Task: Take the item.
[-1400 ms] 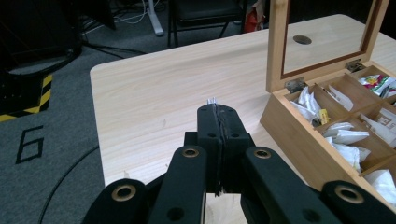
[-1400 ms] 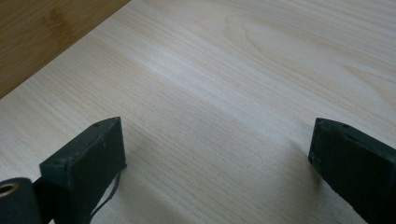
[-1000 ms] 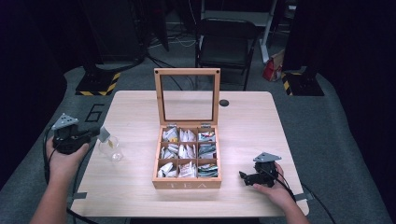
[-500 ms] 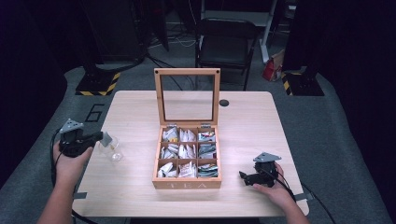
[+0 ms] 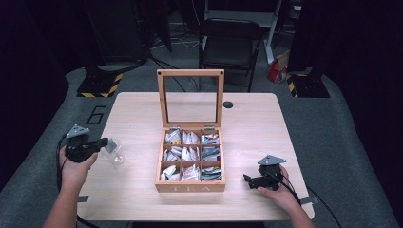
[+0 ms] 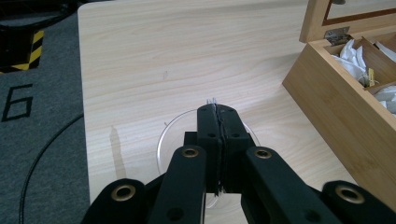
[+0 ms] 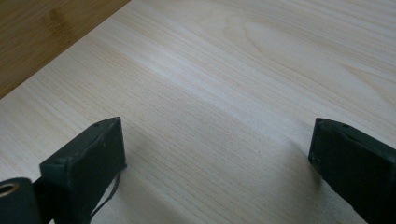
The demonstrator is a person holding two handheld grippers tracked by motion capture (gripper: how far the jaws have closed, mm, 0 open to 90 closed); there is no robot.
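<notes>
Since the earlier frame, the left claw (image 5: 102, 142) had sunk lower over the bench (image 5: 247, 118) edge with the clear glass cup (image 5: 115, 153).

High view: open wooden tea box (image 5: 190, 183), nine compartments of tea packets (image 5: 191, 153), glass lid upright. Right claw (image 5: 248, 179) rested near the box.

Left gripper view: jaws pressed together, pinching the cup's rim (image 6: 177, 122); cup body mostly hidden behind them.

Right gripper view: jaws spread over bare bench; box wall cut off at the corner.

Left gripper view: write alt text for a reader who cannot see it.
The left hand-held gripper is shut on the rim of a clear glass over a pale wooden table. An open wooden tea box sits to the right.
</notes>
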